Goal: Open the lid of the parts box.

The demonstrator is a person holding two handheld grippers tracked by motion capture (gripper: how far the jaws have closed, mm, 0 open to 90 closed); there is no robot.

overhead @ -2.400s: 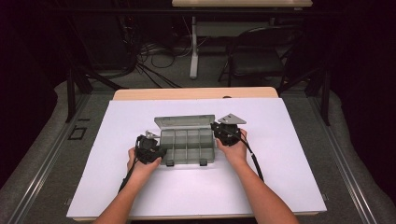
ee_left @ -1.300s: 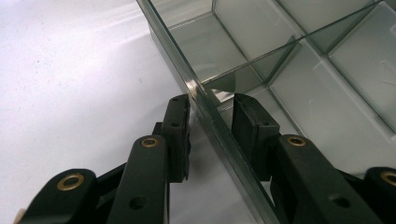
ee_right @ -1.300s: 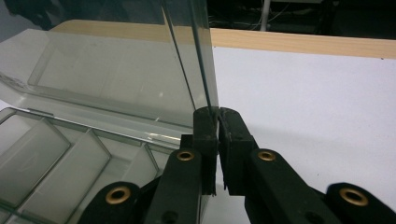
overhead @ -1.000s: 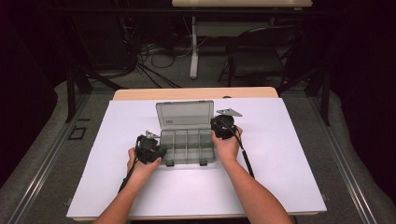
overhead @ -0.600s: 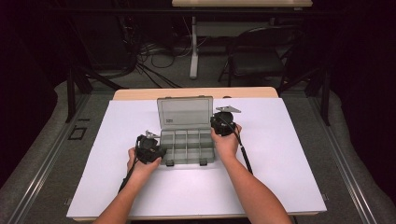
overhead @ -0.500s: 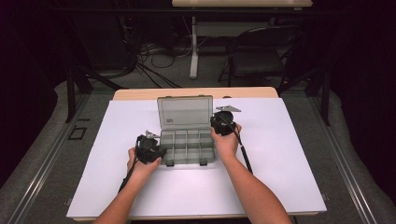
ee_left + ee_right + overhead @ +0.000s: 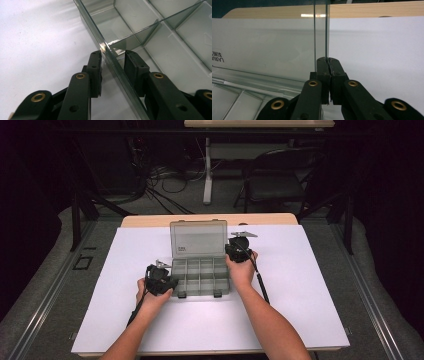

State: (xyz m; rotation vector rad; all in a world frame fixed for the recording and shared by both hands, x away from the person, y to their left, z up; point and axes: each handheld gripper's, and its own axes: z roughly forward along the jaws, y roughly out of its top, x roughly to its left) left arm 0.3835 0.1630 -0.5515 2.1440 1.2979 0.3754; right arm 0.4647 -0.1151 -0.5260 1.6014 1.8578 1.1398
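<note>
A clear grey compartment box (image 7: 200, 277) sits on the white sheet, its compartments empty. Its lid (image 7: 198, 238) stands upright at the back. My right gripper (image 7: 231, 247) is shut on the lid's right edge. In the right gripper view the pads (image 7: 327, 61) pinch that thin edge, with the lid (image 7: 262, 45) to their left. My left gripper (image 7: 167, 281) is at the box's left side. In the left gripper view its jaws (image 7: 113, 56) straddle the box's side wall (image 7: 92, 22), one finger outside and one inside a compartment, with gaps showing.
The white sheet (image 7: 310, 285) covers most of the table, and a strip of wood (image 7: 150, 221) shows at the far edge. Behind the table are a dark chair (image 7: 272, 185), a table leg (image 7: 207, 175) and loose cables (image 7: 165, 185) on the floor.
The lid has swung from a low tilt to upright, and my right gripper has moved back with it. My left gripper has stayed at the box's left wall.
</note>
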